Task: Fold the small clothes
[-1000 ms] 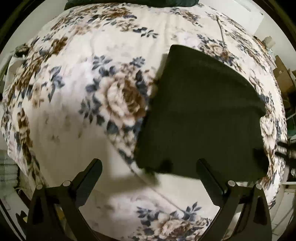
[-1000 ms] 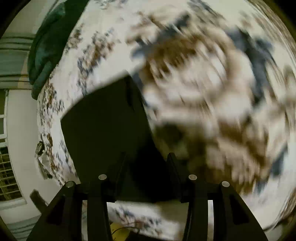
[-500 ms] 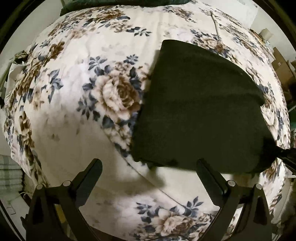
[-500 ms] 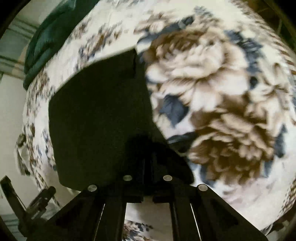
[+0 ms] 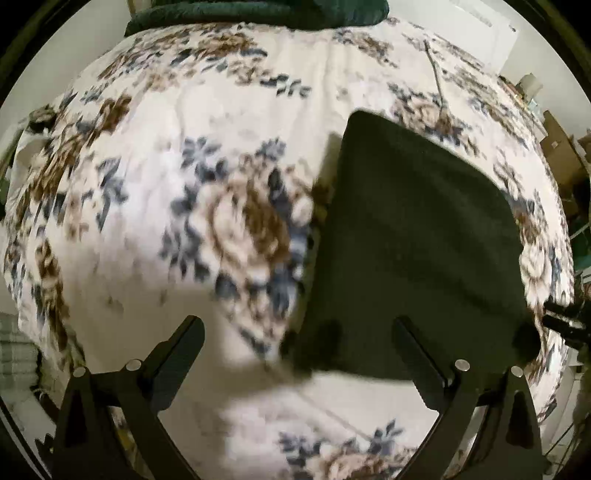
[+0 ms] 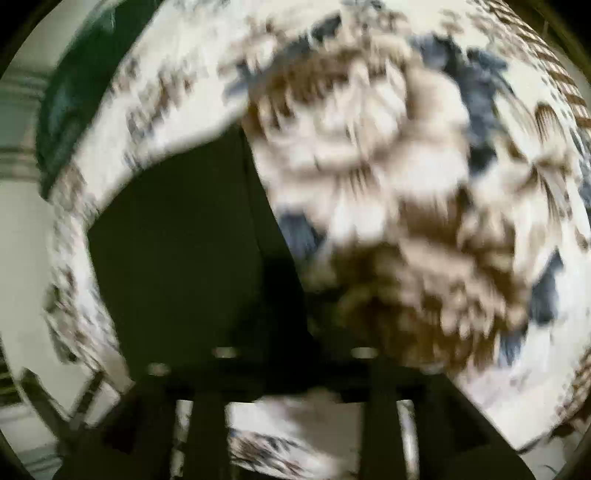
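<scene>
A dark green, almost black folded garment (image 5: pixel 413 251) lies flat on a floral bedspread (image 5: pixel 177 229). My left gripper (image 5: pixel 299 332) is open and empty, held above the garment's near left corner. In the right wrist view the same garment (image 6: pixel 177 251) fills the lower left. My right gripper (image 6: pixel 291 332) sits at the garment's near right corner; the view is blurred and its fingers merge with the dark cloth, so the grip does not show. The right gripper's tip also shows at the right edge of the left wrist view (image 5: pixel 561 321).
A dark green blanket (image 5: pixel 258 14) is bunched at the far edge of the bed and shows in the right wrist view (image 6: pixel 74 92) at the upper left. Cardboard boxes (image 5: pixel 561 155) stand beyond the bed's right side. A white wall (image 6: pixel 22 258) lies past the bed.
The right gripper closed on the garment's corner half a second ago and now moves fast, blurring its view. The left gripper has shifted slightly and stays open.
</scene>
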Demonstrator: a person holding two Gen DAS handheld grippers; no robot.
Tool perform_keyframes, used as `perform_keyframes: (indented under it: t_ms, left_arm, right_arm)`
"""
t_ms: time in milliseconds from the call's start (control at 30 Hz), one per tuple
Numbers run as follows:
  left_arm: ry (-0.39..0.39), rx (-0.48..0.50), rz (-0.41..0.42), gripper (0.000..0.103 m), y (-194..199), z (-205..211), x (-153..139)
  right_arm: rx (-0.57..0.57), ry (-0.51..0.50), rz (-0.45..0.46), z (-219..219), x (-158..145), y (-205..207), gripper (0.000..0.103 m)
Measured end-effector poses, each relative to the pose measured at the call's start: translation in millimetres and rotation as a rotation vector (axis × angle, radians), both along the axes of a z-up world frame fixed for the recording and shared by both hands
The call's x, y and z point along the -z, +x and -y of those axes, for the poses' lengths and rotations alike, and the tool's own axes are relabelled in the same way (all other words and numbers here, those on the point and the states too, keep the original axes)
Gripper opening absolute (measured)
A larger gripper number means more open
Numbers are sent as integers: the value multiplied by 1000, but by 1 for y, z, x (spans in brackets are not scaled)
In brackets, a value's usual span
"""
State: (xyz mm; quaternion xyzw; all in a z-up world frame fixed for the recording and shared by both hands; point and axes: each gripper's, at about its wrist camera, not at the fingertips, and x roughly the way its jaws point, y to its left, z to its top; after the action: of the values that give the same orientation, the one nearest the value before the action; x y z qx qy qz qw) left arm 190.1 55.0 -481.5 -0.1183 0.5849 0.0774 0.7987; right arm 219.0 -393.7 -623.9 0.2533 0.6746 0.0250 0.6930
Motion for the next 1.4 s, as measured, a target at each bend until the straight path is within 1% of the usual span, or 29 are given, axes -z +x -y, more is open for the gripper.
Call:
perform_keyframes:
  t_ms: [67, 133, 167, 267, 333, 367, 400, 433, 500, 533, 567, 633, 700, 733, 767, 800, 833, 867, 933, 1000, 1067, 1100, 1133, 1167, 1200, 1233, 1267, 1333, 1400]
  left_arm:
    - [-6, 6, 27, 103, 14, -3, -3]
    - [3, 21, 55, 103, 31, -4, -4]
    - [13, 28, 64, 103, 37, -4, -4]
    - [35, 49, 83, 103, 64, -4, 2]
    - [19, 52, 92, 103, 80, -3, 5]
    - [16, 52, 98, 103, 87, -3, 5]
    - [10, 54, 105, 103, 95, -3, 5]
    - [6, 56, 111, 103, 104, -2, 6]
    - [4, 58, 122, 103, 119, 0, 7]
    - [1, 61, 124, 103, 127, 1, 10]
    - [4, 67, 121, 103, 137, 3, 13]
    - [14, 85, 98, 103, 154, 6, 26]
    - [19, 95, 52, 103, 168, 7, 42]
    - [-1, 93, 28, 103, 174, 4, 52]
    - [-23, 86, 14, 103, 175, 2, 56]
    - [-55, 76, 9, 103, 175, -3, 57]
    - [-94, 66, 15, 102, 170, -8, 53]
    - [-118, 61, 25, 102, 165, -13, 48]
    - [-166, 61, 43, 102, 146, -23, 37]
    - [-225, 52, 29, 102, 126, -33, 35]
    - [-307, 54, 5, 102, 109, -40, 44]
    - [-332, 52, -16, 102, 102, -41, 52]
    - [-365, 52, -36, 102, 95, -42, 62]
    - [-404, 46, -54, 102, 90, -42, 72]
    - [-430, 42, -61, 102, 89, -41, 77]
    - [-474, 47, -61, 101, 88, -38, 84]
    - [-493, 56, -58, 101, 89, -34, 86]
    - [-489, 88, -53, 101, 97, -22, 90]
    - [-494, 114, -41, 101, 108, -12, 91]
  right_arm:
    - [7, 59, 43, 7, -1, 24, 67]
    - [-4, 91, 70, 7, 7, 49, 67]
    - [-13, 123, 71, 5, 17, 65, 68]
    - [-43, 225, 51, -7, 50, 102, 68]
    - [-31, 277, 27, -16, 67, 115, 66]
    - [-18, 282, 34, -21, 68, 120, 41]
    - [-15, 261, 59, -23, 64, 124, 9]
    - [-14, 198, 94, -24, 53, 127, 9]
    - [13, 166, 158, -27, 38, 138, 8]
    - [22, 133, 179, -27, 30, 142, 8]
    - [16, 108, 189, -29, 28, 149, 8]
    - [-9, 49, 161, -36, 34, 159, 8]
    - [-76, -5, 105, -48, 46, 164, 10]
    - [-87, -5, 79, -47, 49, 163, 18]
    - [-85, 3, 47, -43, 51, 161, 32]
    - [-67, 30, 39, -34, 49, 155, 48]
    - [-56, 59, 36, -26, 48, 149, 55]
    - [-41, 119, 28, -15, 46, 138, 66]
    - [-28, 225, 4, 2, 47, 117, 67]
    - [-29, 328, -48, 12, 58, 91, 69]
    - [-55, 359, -105, 10, 74, 75, 69]
    - [-70, 369, -121, 7, 82, 69, 69]
    - [-75, 401, -133, 6, 91, 63, 69]
    - [-65, 436, -146, 4, 100, 58, 69]
    - [-42, 473, -143, 2, 107, 55, 69]
    - [-32, 502, -139, 0, 110, 54, 69]
    - [-26, 548, -134, -6, 113, 54, 69]
    - [-40, 589, -131, -21, 118, 56, 71]
    - [-72, 603, -142, -38, 124, 59, 71]
